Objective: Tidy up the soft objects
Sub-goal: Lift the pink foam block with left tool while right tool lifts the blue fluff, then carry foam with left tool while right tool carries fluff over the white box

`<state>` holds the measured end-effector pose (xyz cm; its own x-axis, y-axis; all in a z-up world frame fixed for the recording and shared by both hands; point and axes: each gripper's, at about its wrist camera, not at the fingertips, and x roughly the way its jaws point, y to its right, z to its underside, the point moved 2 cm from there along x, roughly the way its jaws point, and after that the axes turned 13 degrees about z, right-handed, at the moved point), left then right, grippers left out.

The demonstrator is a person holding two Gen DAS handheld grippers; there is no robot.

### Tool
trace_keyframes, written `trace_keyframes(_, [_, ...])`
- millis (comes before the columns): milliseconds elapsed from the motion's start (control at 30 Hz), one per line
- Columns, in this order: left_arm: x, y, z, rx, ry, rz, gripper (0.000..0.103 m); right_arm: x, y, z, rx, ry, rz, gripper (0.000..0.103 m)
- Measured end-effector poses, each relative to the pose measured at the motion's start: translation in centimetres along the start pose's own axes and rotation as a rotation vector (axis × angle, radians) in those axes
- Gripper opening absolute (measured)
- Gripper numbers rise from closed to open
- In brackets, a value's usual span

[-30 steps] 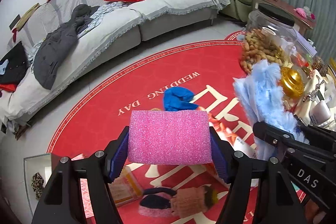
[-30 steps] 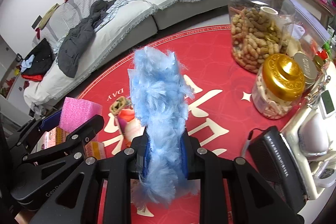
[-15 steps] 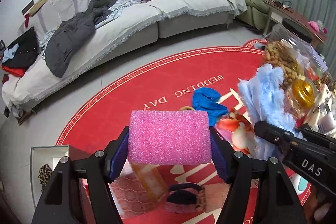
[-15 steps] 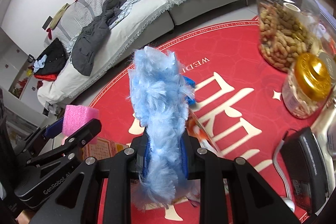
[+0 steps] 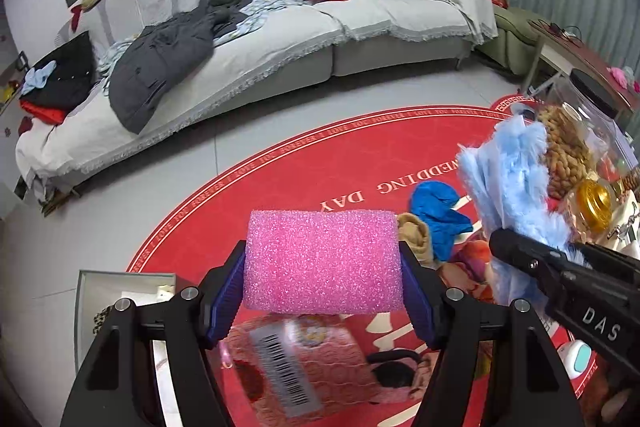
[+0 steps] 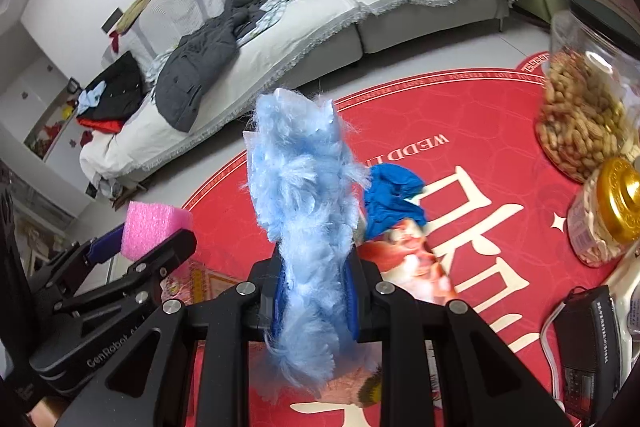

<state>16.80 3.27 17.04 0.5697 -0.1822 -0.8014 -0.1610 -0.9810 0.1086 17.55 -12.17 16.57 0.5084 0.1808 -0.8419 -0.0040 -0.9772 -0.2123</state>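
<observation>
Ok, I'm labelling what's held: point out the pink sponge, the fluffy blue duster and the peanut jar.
pink sponge (image 5: 323, 261): left wrist view, centre of its front face.
fluffy blue duster (image 6: 306, 187): right wrist view, middle of the fluff.
peanut jar (image 6: 580, 115): right wrist view, glass wall over the peanuts.

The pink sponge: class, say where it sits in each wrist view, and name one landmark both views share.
Left wrist view: the pink sponge fills the lower centre, clamped between the left gripper fingers.
Right wrist view: the pink sponge shows small at the left edge, in the same gripper.
Shared landmark: the blue cloth on the red mat.
</observation>
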Motion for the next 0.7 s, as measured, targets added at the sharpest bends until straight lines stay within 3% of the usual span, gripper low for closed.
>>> trace_keyframes(700, [-4.3,-8.2,1.8,-0.136,0.051,-0.048,0.071,-2.8,-10.6,0.6,-0.157,0.035,-0.085,0.026])
